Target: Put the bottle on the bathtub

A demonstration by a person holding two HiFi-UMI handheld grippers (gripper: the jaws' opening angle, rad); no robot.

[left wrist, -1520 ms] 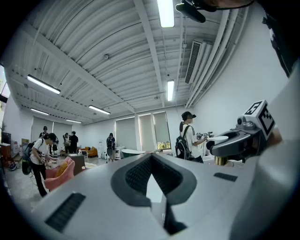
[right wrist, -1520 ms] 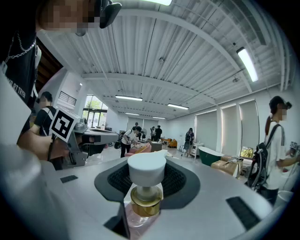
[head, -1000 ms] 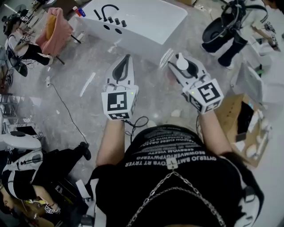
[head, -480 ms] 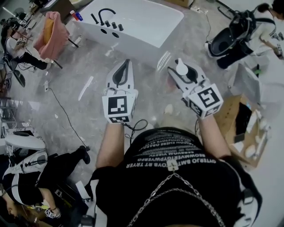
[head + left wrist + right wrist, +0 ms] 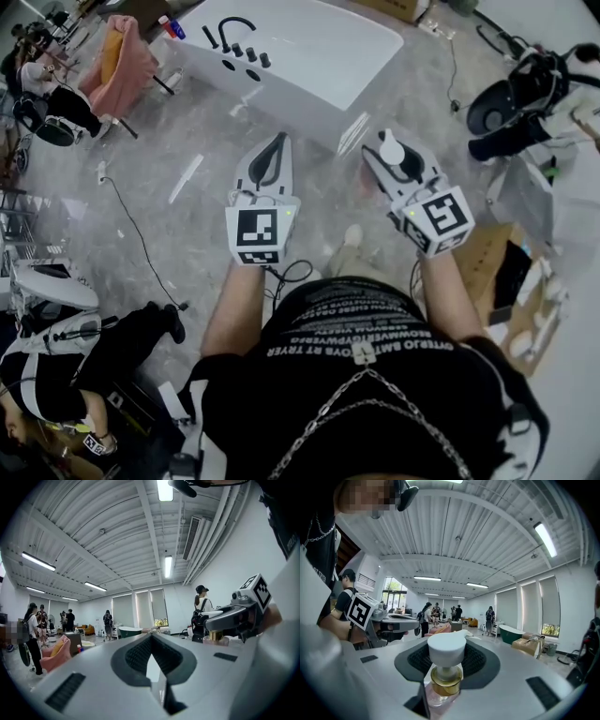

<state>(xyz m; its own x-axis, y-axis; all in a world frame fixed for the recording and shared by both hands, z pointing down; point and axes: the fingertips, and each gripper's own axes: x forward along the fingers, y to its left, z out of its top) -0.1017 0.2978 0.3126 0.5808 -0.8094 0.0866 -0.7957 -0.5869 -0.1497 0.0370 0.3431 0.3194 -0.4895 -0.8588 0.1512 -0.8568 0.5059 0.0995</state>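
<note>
Beyond the grey floor (image 5: 159, 216) stands the white rectangular bathtub (image 5: 281, 94); my right gripper (image 5: 392, 157) clamps the pink white-capped pump bottle (image 5: 446, 667), my left gripper (image 5: 277, 142) is pinched together and empty; carrying step, next I must reach the rim.

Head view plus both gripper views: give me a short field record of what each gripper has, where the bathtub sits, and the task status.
left gripper: jaws together, nothing between them
right gripper: shut on bottle, which has a pinkish body, gold collar and white pump head
bathtub: white, on the floor ahead of both grippers
faucet: black, on the bathtub's rim
bottle on bathtub: not yet, it is held in the air short of the tub
</note>
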